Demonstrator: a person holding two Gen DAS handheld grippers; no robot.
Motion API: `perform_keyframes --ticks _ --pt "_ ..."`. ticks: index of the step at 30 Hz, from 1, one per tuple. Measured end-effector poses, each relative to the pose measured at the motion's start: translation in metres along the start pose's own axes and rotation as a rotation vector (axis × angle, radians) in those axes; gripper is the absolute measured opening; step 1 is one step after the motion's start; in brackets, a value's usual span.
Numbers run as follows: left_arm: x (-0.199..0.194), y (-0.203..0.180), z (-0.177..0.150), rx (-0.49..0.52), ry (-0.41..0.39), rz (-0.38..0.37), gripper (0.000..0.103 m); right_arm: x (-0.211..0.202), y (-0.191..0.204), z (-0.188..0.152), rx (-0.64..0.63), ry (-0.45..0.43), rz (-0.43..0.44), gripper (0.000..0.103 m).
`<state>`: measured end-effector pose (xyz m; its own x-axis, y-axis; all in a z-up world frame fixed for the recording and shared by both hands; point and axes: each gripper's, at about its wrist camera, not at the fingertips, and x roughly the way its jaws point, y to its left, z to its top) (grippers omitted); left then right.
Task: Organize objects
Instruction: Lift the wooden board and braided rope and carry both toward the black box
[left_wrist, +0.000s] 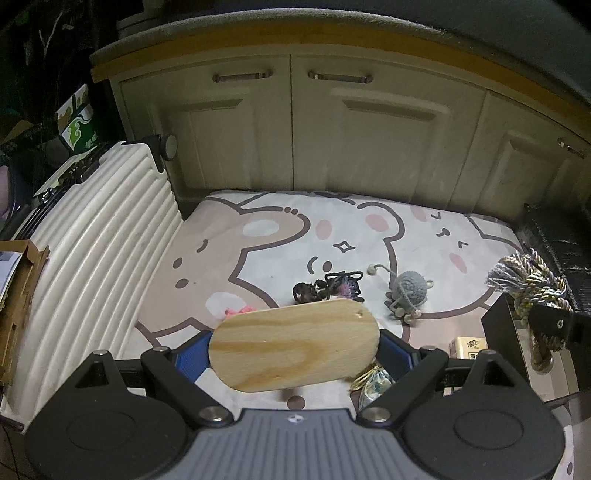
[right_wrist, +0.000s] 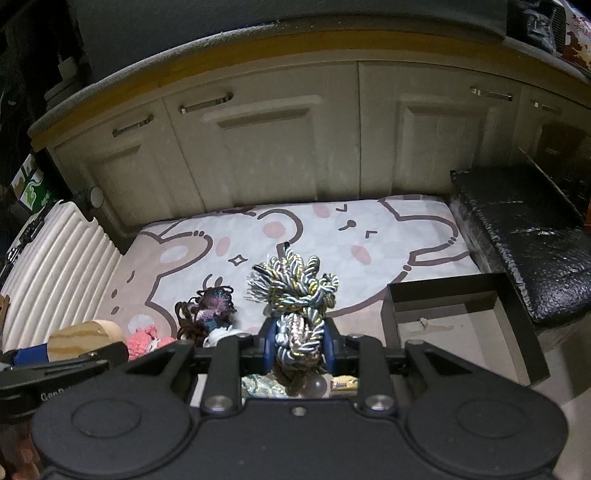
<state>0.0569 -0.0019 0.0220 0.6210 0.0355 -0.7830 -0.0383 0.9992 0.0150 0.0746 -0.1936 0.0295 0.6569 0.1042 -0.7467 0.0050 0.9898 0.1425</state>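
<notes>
Your left gripper (left_wrist: 293, 352) grasps the board (left_wrist: 293, 345) wide; your right gripper (right_wrist: 297, 350) is clenched on the rope (right_wrist: 295, 295). Keep both grips firm, and carry the rope to the box (right_wrist: 517, 325) right of its fingers.

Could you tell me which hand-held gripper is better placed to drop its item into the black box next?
The right hand-held gripper: it grips the rope tassel with the open black box just beside it. The left holds the wooden board, farther off.

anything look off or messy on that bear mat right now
Small things lie scattered loose on the bear mat: a dark yarn tangle, a grey crochet toy, a pink knitted piece. The black box sits nearly empty. Nothing looks spilled or broken.
</notes>
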Motion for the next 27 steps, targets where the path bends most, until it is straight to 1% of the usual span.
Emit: perform_keyframes --ticks 5,10,17,27 --pt "-0.001 -0.004 0.000 -0.014 -0.002 0.002 0.092 -0.002 -0.008 0.001 0.007 -0.005 -0.008 0.027" --pt "0.002 -0.019 0.004 -0.021 0.004 -0.023 0.092 -0.005 -0.025 0.000 0.017 -0.014 -0.028 0.027" --pt "0.007 -0.056 0.009 -0.004 0.004 -0.075 0.092 -0.010 -0.061 -0.002 0.052 -0.031 -0.069 0.027" --pt "0.016 -0.112 0.012 0.047 0.007 -0.166 0.092 -0.003 -0.113 -0.004 0.112 -0.027 -0.138 0.027"
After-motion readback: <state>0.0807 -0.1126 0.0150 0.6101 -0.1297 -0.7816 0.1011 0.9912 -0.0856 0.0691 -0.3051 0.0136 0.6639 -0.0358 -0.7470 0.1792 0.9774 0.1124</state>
